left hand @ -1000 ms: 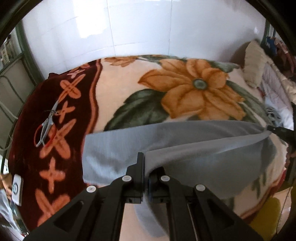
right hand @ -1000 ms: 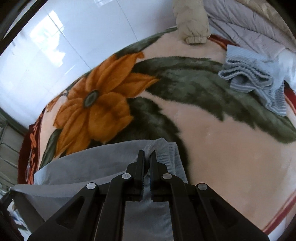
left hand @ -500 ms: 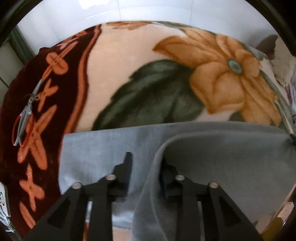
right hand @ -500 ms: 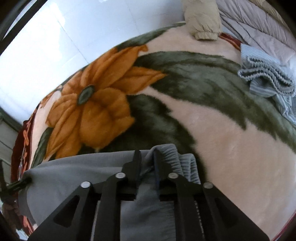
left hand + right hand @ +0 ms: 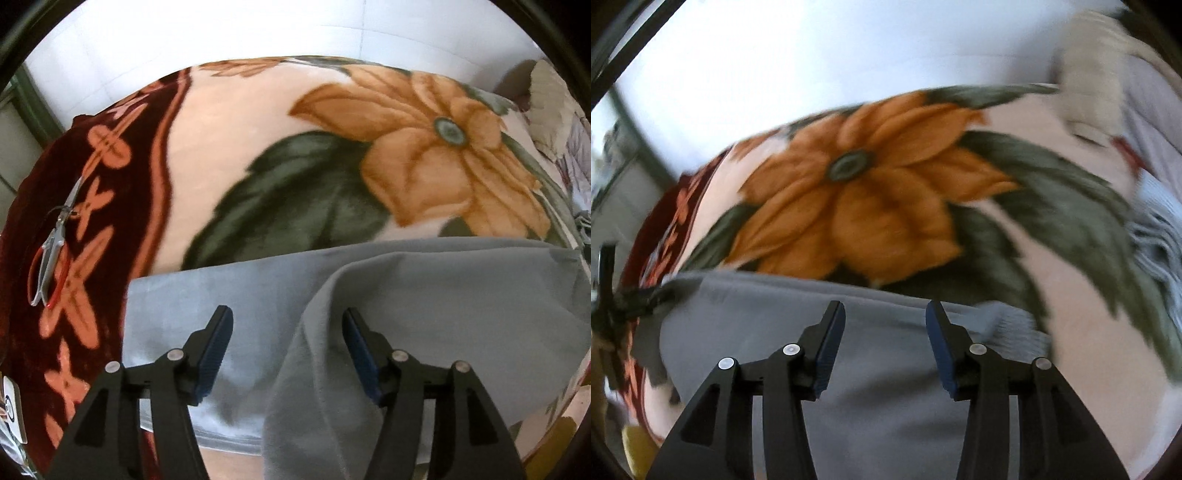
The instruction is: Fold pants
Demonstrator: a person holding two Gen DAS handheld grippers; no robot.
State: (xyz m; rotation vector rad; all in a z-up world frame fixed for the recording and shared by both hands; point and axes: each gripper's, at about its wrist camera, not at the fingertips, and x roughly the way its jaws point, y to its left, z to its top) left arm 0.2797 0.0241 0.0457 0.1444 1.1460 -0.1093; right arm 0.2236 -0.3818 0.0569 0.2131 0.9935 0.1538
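Observation:
Grey pants (image 5: 424, 295) lie across the near edge of a flowered blanket (image 5: 258, 147), one layer folded over another. My left gripper (image 5: 288, 328) hangs just above the pants with its jaws opening; a loose fold rises between them, and the pads do not press it. In the right wrist view the same grey pants (image 5: 775, 314) spread flat, their ribbed waistband (image 5: 1012, 325) at the right. My right gripper (image 5: 884, 321) hovers over them, jaws opening, nothing pinched. The left gripper's black tip (image 5: 613, 295) shows at that view's left edge.
Scissors with red handles (image 5: 51, 258) lie on the blanket's dark red border. A beige pillow (image 5: 550, 107) and a pale quilt sit at the far right. A crumpled light blue garment (image 5: 1156, 243) rests on the blanket. A white tiled wall (image 5: 258, 33) stands behind the bed.
Both grippers were shut on the grey pants and have opened, letting the cloth drop onto the blanket. The left gripper sank toward the bed; the right one shifted sideways and rolled.

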